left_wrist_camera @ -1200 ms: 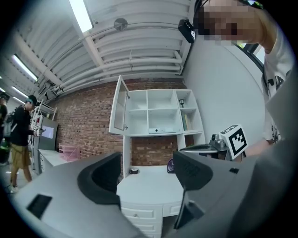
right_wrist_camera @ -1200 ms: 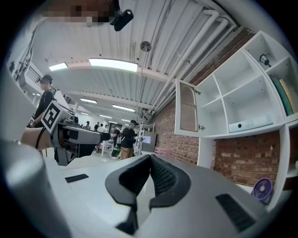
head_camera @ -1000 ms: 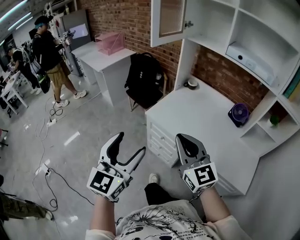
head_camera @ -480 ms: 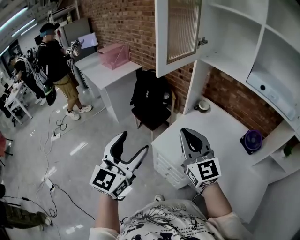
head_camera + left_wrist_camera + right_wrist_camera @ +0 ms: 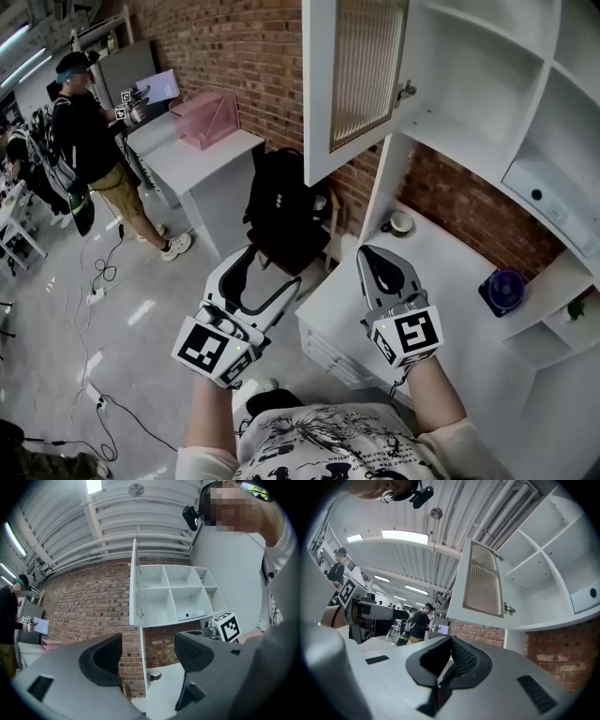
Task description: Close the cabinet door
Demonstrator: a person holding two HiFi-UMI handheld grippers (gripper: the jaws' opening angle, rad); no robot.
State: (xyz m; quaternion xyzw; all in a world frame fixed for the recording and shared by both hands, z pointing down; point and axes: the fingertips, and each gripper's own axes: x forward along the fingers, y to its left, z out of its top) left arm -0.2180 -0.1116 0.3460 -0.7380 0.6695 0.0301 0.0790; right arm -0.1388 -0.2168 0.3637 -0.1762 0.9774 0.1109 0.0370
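Brick wall [image 5: 248, 47] behind white desk [image 5: 441, 281], cabinet door [image 5: 352, 80] open, left gripper [image 5: 269, 269] jaws wide, right gripper [image 5: 373, 259] jaws together, both empty.

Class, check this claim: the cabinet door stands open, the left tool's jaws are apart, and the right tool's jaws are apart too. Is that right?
No: the right tool has its jaws together, as the right gripper view shows. The cabinet door does stand open and the left tool has its jaws apart.

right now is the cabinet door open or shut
Open: the cabinet door stands swung out from the shelves, with its hinge exposed.
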